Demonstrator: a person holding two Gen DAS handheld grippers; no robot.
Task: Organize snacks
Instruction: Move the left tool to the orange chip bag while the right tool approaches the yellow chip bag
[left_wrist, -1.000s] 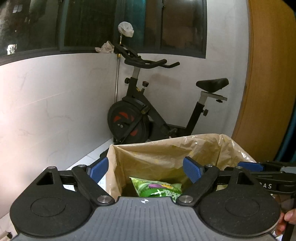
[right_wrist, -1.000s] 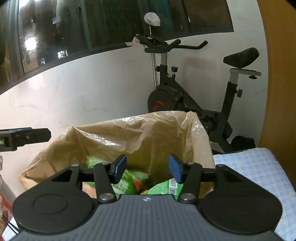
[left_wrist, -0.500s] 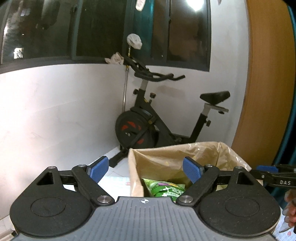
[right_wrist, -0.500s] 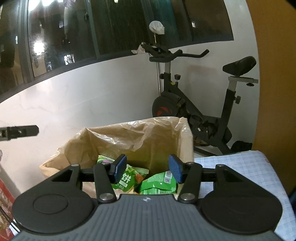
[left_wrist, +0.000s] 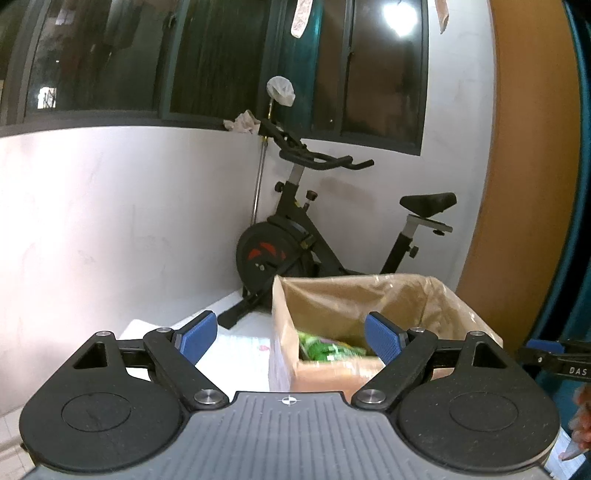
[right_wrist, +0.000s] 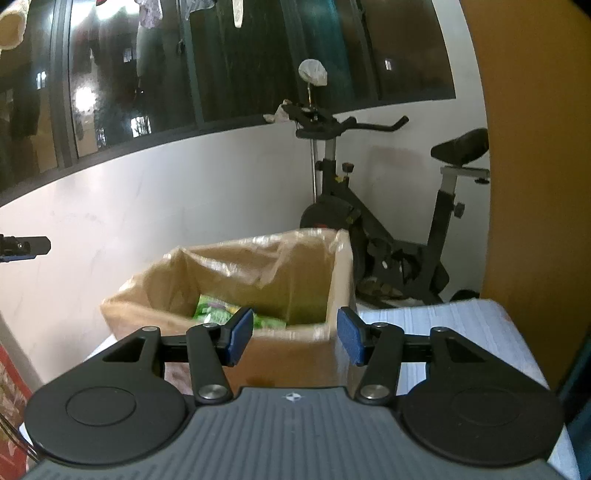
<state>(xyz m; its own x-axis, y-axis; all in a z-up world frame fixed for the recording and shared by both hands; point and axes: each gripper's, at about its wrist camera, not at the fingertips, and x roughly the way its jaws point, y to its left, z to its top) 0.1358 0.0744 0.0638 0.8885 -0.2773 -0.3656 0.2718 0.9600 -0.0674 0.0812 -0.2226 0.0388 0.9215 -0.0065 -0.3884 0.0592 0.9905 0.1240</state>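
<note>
Hovering left hand-held gripper (left_wrist: 290, 338), box (left_wrist: 332, 369) rim below

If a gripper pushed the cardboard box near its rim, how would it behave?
The box probably slides or tips easily: only a few green snack bags sit low inside, so it seems light. Its thin plastic liner looks floppy and would likely crumple.

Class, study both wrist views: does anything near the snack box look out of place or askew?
Mostly tidy: green snack packets lie inside the plastic-lined cardboard box. One oddity: a crumpled white bag caps a pole behind the exercise bike.
</note>
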